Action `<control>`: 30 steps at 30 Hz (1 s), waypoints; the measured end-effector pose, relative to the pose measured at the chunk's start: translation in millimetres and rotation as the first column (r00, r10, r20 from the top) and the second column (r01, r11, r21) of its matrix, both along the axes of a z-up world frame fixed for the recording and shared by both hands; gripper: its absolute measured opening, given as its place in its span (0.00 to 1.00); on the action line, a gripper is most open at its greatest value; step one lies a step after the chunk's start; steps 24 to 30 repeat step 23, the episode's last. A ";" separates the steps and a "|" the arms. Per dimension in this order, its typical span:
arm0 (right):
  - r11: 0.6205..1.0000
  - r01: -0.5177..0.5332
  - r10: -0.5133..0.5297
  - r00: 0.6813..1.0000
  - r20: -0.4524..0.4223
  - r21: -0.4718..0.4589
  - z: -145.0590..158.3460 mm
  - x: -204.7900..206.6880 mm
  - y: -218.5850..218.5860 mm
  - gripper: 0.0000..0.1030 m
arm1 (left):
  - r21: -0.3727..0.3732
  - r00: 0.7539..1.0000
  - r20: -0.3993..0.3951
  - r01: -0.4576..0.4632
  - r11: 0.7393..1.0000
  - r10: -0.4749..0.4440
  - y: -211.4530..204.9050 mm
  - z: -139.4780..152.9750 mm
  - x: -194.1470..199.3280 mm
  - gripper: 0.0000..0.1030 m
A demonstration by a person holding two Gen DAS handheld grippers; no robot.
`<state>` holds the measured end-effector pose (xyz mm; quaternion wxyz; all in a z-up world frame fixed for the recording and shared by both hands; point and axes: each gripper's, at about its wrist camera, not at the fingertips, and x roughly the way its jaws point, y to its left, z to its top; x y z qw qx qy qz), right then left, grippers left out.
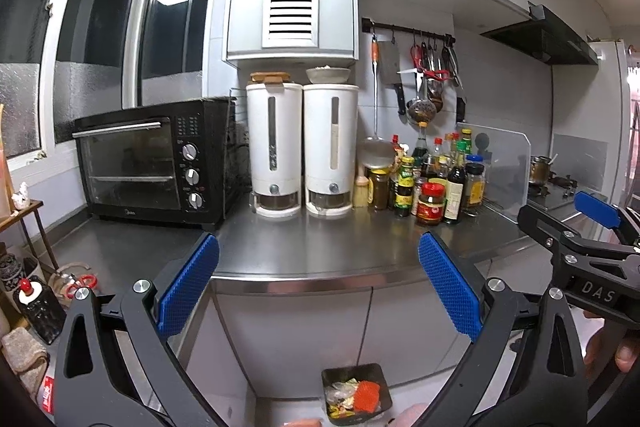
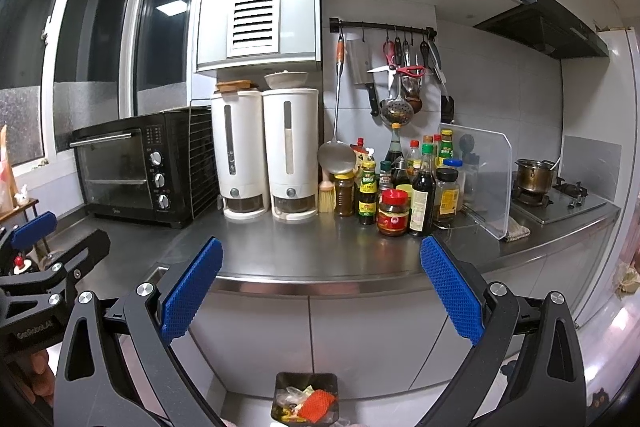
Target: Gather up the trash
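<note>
1. Blue ribbed pads (image 1: 188,287) of the left gripper (image 1: 318,287) fill the foreground of the left wrist view; the jaws are spread wide with nothing between them.
2. Right gripper (image 2: 320,287), seen in its own wrist view, likewise has its blue pads (image 2: 452,291) far apart and holds nothing. Each gripper also appears at the edge of the other's view.
3. Trash bin (image 2: 307,401), a small dark square container, stands on the floor in front of the white base cabinets (image 2: 360,339), low in both views and below the gap between the fingers. It holds crumpled clear and yellow wrappers and a piece of orange netting (image 2: 317,405).
4. Steel countertop (image 1: 320,247) runs across the middle of both views; its central part in front of the grippers is bare metal.
5. Black toaster oven (image 1: 156,167) sits at the left of the countertop, beside the window.
6. Two tall white dispensers (image 2: 264,155) stand side by side just right of the oven; a bowl (image 2: 286,79) rests on the right one.
7. Cluster of sauce bottles and jars (image 2: 404,187) stands right of the dispensers, with a clear splash guard (image 2: 488,179) beyond it.
8. Utensil rail (image 2: 382,25) on the wall carries a cleaver, scissors, ladles and a skimmer.
9. Pot (image 2: 534,175) sits on the gas hob (image 2: 560,201) at far right, under the range hood (image 2: 548,27).
</note>
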<state>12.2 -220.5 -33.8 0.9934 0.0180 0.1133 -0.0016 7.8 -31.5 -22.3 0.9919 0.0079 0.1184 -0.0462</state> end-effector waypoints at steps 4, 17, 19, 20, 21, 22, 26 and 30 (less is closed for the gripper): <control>1.000 0.002 -0.002 1.000 0.001 -0.001 -0.6 0.4 0.4 0.97 | 0.007 1.000 0.009 -0.008 1.000 0.008 -0.2 -1.0 -0.6 0.92; 1.000 0.001 -0.001 1.000 0.000 -0.001 -3.1 0.0 5.9 0.97 | 0.005 1.000 0.000 -0.012 1.000 0.012 2.0 -2.6 1.6 0.92; 1.000 0.006 -0.006 1.000 -0.002 -0.001 -3.4 -1.0 8.1 0.97 | 0.004 1.000 -0.004 -0.011 1.000 0.011 3.2 -2.8 3.5 0.92; 1.000 0.010 -0.010 1.000 -0.002 -0.001 -3.2 -1.0 9.5 0.97 | 0.005 1.000 -0.006 -0.008 1.000 0.008 3.9 -2.7 3.8 0.92; 1.000 0.011 -0.011 1.000 -0.002 -0.001 -3.3 -1.1 10.2 0.97 | 0.005 1.000 -0.007 -0.005 1.000 0.006 4.6 -2.6 4.0 0.92; 1.000 0.009 -0.009 1.000 -0.001 -0.001 -3.1 -1.1 10.1 0.97 | 0.005 1.000 -0.007 -0.003 1.000 0.003 4.9 -2.5 3.9 0.92; 1.000 0.008 -0.008 1.000 0.000 -0.002 -3.1 -1.3 10.6 0.97 | 0.004 1.000 -0.008 -0.002 1.000 0.002 5.2 -2.2 4.1 0.92; 1.000 0.008 -0.008 1.000 0.000 -0.002 -3.1 -1.3 10.6 0.97 | 0.004 1.000 -0.008 -0.002 1.000 0.002 5.2 -2.2 4.1 0.92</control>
